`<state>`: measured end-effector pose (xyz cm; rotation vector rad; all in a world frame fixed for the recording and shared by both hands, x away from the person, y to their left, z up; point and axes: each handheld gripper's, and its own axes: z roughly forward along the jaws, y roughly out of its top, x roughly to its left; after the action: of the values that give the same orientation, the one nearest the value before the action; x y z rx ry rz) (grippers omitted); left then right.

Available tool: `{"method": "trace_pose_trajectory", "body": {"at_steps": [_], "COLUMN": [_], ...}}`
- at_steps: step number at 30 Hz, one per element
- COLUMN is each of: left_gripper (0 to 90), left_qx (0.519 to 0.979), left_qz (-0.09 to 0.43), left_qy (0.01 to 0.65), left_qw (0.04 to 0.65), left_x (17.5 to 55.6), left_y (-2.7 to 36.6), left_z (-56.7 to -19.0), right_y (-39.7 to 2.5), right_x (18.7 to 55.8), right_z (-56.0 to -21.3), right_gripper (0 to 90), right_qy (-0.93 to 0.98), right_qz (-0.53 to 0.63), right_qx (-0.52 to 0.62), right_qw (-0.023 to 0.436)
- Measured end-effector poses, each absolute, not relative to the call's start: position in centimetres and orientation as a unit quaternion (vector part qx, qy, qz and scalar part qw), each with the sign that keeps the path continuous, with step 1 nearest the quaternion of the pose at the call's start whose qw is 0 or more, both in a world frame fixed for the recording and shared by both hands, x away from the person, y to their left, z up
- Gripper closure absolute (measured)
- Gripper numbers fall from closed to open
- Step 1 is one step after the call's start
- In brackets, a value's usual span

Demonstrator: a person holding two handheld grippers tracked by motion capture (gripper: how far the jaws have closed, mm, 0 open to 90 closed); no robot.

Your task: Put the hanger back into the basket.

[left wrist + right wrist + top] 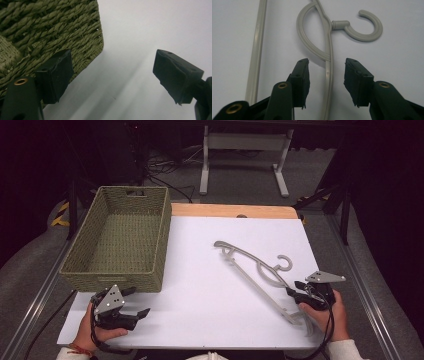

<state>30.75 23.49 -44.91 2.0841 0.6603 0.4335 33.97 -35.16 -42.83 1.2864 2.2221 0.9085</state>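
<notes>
Grey plastic hanger point(255, 270) is laid flat on the white table point(200, 285), its upper arm straddled, untouched, by the parted jaws of the right gripper point(326, 75). Beside the woven basket point(120, 240), the left gripper point(112, 75) is held wide and empty.

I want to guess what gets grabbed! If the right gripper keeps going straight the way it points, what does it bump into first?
Probably the grey hanger: its arm runs between the open jaws of the right gripper, with the hook just beyond. Whether it sits above or level is unclear.

Beside my matt black rubbery gripper pads point(358, 82), the grey hanger point(328, 47) looks smooth plastic, the basket point(120, 237) rough woven fibre.
</notes>
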Motion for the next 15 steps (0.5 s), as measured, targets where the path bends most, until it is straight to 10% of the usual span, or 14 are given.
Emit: {"method": "trace_pose_trajectory", "body": {"at_steps": [15], "left_gripper": [17.8], "left_qx": [0.839], "left_qz": [0.168], "left_qy": [0.265], "left_qw": [0.444], "left_x": [30.9], "left_y": [23.4], "left_z": [-45.0], "right_y": [-35.4], "right_x": [35.6], "right_z": [-44.1], "right_gripper": [67.5], "right_qy": [0.796], "right_qz": [0.302], "right_qx": [0.495], "right_qw": [0.175]}}
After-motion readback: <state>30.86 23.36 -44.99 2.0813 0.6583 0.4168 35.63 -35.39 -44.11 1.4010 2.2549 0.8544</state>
